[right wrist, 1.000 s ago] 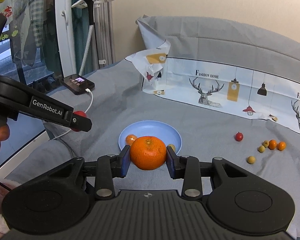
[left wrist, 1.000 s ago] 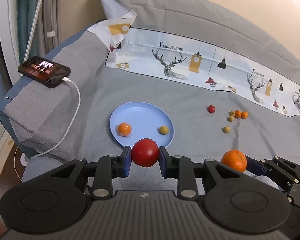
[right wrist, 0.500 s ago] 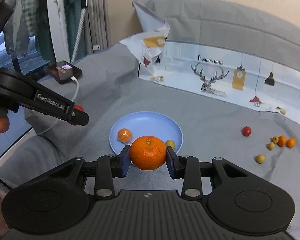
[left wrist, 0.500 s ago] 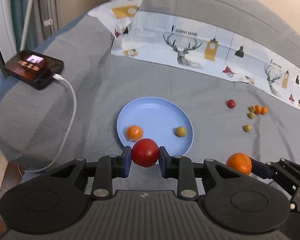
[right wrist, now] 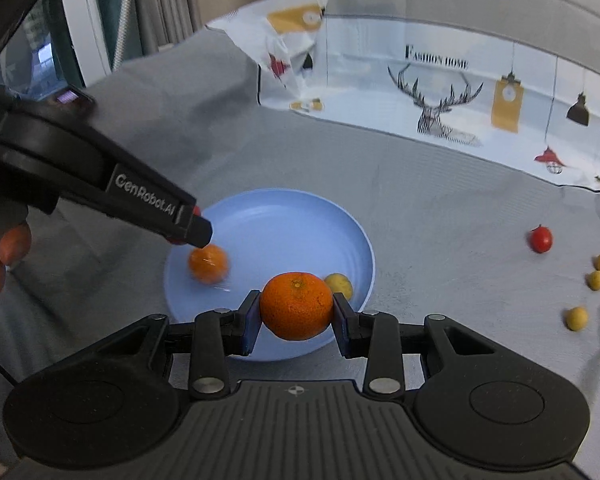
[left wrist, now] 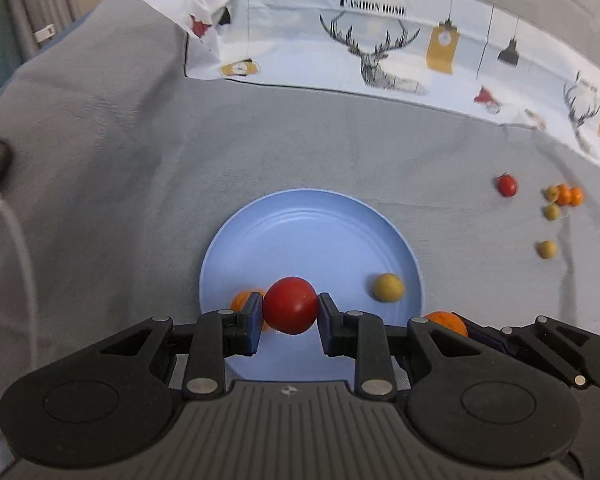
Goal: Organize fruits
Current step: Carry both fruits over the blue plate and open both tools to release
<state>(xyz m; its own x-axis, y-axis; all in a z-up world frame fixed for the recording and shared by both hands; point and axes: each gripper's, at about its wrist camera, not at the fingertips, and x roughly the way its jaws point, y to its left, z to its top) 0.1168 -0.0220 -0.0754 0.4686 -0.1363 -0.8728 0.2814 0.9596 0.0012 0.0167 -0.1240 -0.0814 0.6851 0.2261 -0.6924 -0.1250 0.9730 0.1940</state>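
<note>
The left gripper (left wrist: 290, 322), jaws clamped on a round red tomato (left wrist: 291, 305), hangs over the near edge of the round pale-blue plastic plate (left wrist: 300, 216). The right gripper (right wrist: 296, 322) grips a dimpled orange mandarin (right wrist: 296, 305) above the plate's near right rim.

A second ago both grippers stood higher and farther back, with the plate small ahead of them; both have since come forward and down, so each fruit now sits over the plate. Judged from this, the carry is nearly done and release is the step at hand.

Count on the plate: one small orange fruit in a clear wrapper (right wrist: 208, 263), lying just under the left gripper's tip in the right wrist view, and one small yellow-green round fruit (left wrist: 387, 287).

Count on the grey cloth (left wrist: 140, 160), well apart to the right: one small red tomato (left wrist: 507, 185), three yellow-green fruits (left wrist: 546, 249) and two small orange fruits (left wrist: 570, 195). That leaves six loose pieces, two held and two delivered.
</note>
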